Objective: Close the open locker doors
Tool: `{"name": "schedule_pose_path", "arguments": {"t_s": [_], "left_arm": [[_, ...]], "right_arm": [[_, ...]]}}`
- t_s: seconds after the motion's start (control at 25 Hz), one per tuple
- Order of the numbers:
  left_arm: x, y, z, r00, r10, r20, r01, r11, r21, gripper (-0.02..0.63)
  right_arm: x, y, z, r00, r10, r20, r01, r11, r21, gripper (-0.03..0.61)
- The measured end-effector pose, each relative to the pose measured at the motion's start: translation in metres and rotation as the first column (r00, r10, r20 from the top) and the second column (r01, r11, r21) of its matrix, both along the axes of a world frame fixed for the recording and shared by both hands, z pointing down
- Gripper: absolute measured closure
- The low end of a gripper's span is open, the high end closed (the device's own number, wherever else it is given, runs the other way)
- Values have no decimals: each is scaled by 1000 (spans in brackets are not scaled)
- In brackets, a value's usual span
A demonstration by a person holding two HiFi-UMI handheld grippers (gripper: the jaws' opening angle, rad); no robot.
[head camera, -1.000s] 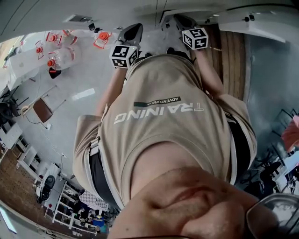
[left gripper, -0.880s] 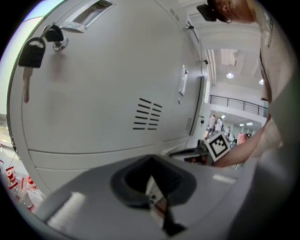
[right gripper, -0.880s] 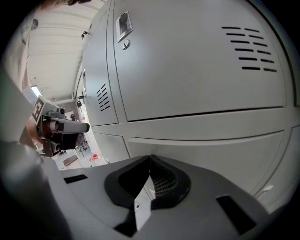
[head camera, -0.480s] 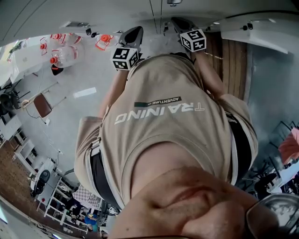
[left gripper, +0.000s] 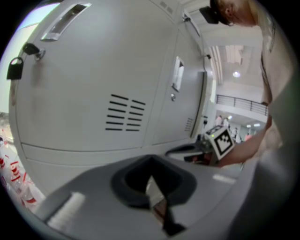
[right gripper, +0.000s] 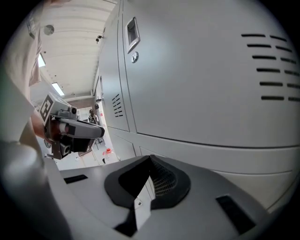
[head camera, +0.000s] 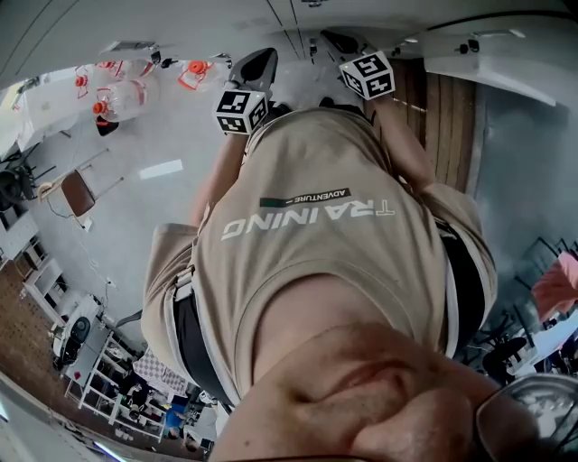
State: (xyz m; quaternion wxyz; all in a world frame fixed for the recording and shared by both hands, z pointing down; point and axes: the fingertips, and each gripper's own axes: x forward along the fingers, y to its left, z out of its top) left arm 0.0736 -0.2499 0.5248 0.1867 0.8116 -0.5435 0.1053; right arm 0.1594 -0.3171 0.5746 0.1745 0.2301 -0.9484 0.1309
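Note:
Grey locker doors with vent slots fill the left gripper view; a black padlock hangs at the top left. A second door with a recessed handle stands further right. The doors shown lie flush with the frame. My left gripper is shut and empty, close in front of the lockers. The right gripper view has a vented door and a handle. My right gripper is also shut and empty. In the head view both marker cubes, left and right, are held up toward the lockers.
The person's beige shirt covers most of the head view. Large water bottles with red caps stand on the floor at the left, and a chair beyond them. A wooden panel is at the right.
The right gripper's cube has drifted slightly up and left in the head view. The left cube has hardly moved. Both grippers stay shut.

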Motion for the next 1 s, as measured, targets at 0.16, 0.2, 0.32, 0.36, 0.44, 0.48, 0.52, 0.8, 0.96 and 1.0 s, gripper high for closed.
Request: {"name": "schedule_pose_path", "arguments": {"t_s": [0.16,0.2,0.32,0.36,0.44,0.48,0.52,0.8,0.96,1.0], "left_arm": [[6,2,-3,1000,-7,2,7,1000,7,614],[7,3,-5,1000,-10,-2,10,1000,11,614],[11,8,-18,1000,-4,-11,4,999,36,614],[12,9,-24,1000,2,-13,-1,999,48,614],[15,9,-34,1000,15,-13,-14,997,75,614],[16,9,-38,1000,21,-14,-20,996,88,614],[16,9,-42,1000,26,-15,-25,995,100,614],[4,14,-91,999,22,-46,-12,975,223,614],[-4,21,-96,998,10,-57,4,970,242,614],[-5,23,-95,998,10,-58,4,971,240,614]], "right_arm": [[9,8,-25,1000,4,19,-5,999,42,565],[12,10,-33,1000,9,24,-11,998,55,565],[19,19,-58,998,23,51,-27,996,82,565],[21,22,-66,997,29,67,-34,996,79,565],[26,24,-83,992,53,118,-60,997,53,565],[29,24,-91,987,70,147,-77,996,41,565],[31,25,-98,982,84,169,-91,995,35,565],[32,43,-134,985,92,147,-113,983,144,565],[31,49,-143,982,117,148,-142,975,170,565],[30,51,-146,982,116,151,-142,974,175,565]]}}
